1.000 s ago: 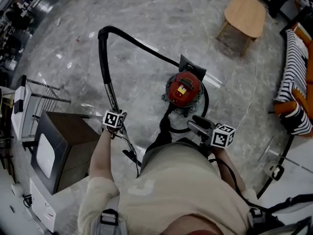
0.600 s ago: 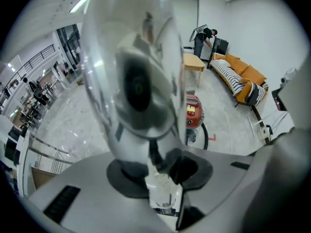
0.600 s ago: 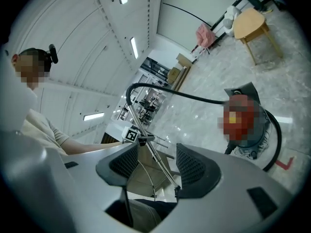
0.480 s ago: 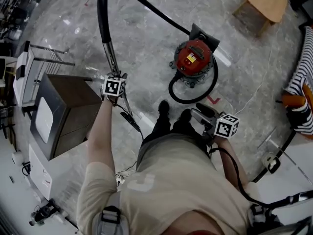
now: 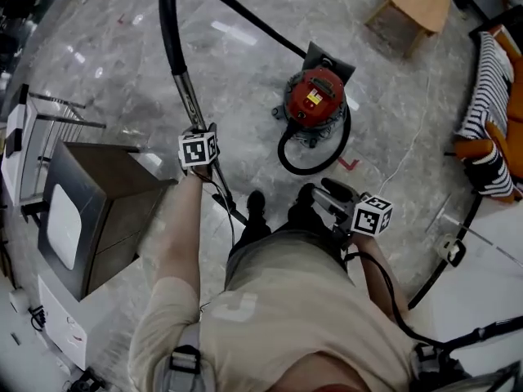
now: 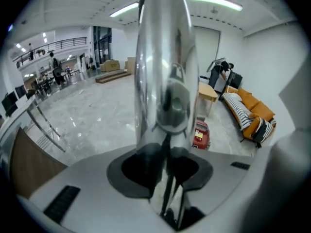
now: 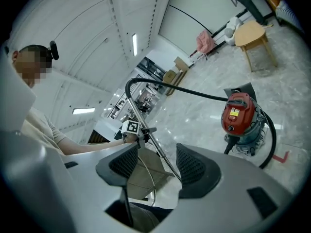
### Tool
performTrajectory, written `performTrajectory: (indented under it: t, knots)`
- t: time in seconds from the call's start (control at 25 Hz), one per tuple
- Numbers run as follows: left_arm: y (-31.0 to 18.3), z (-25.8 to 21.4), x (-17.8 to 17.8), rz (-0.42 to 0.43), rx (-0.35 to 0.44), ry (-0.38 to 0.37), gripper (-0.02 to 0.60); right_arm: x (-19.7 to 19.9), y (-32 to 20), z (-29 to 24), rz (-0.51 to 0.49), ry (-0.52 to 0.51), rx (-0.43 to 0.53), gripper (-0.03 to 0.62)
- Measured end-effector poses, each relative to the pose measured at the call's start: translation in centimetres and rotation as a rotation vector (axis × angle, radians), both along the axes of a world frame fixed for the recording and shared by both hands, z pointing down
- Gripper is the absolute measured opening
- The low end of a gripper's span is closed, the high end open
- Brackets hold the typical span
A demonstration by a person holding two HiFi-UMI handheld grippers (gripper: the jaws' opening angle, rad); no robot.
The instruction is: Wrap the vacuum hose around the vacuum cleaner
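The left hand-held gripper [image 6: 167,166] is clamped on the shiny metal wand [image 6: 165,67] running up between its jaws, while the right hand-held gripper [image 7: 155,166] hangs with jaws apart and nothing between them. From the wand's upper end the black vacuum hose [image 5: 167,31] arches over and down to the red vacuum cleaner [image 5: 315,100], which stands on the grey marble floor [image 5: 245,80] ahead of the person's feet, well apart from both hand-held grippers. A black loop [image 5: 315,168] lies on the floor against the cleaner's near side, and a dark cabinet [image 5: 106,211] stands just left of the left arm.
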State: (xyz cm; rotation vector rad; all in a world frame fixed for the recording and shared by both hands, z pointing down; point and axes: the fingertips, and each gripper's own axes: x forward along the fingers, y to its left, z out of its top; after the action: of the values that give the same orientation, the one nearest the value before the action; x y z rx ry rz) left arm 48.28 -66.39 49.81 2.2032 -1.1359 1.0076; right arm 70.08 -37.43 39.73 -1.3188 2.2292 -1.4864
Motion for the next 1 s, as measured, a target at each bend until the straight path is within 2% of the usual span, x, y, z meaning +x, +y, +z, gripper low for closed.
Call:
performTrajectory:
  t: [0.08,0.24,0.48,0.64,0.72,0.88,1.0]
  knots:
    - [-0.9,0.6,-0.6,-0.014,-0.011,0.054,0.118,-3.0,0.5,0.2,0.025,0.017,-0.014,0.247]
    - [-2.0,2.4,-1.2,-0.002,-0.039,0.103,0.118,-8.0,2.1,1.1,0.040,0.081,-0.041,0.247]
    - [-2.2,3.1,-0.7,-0.062,-0.079,0.212,0.120,-10.6,4.4,1.2,0.083,0.113,-0.074,0.247]
    - [0.0,4.5,0.8,-0.085,-0.192,0.281,0.120,-10.0,5.8,1.2,0.139,0.168,-0.085,0.247]
    - [1.6,5.2,1.9,-0.098,-0.253,0.319,0.120,-9.4,6.7,1.3,0.184,0.163,-0.090,0.247]
    - [5.5,6.8,4.9,-0.092,-0.367,0.370,0.120,-9.6,8.8,2.1,0.270,0.070,-0.103,0.247]
    - [9.1,7.5,7.4,-0.061,-0.438,0.393,0.120,-11.0,10.4,3.0,0.275,0.003,-0.119,0.247]
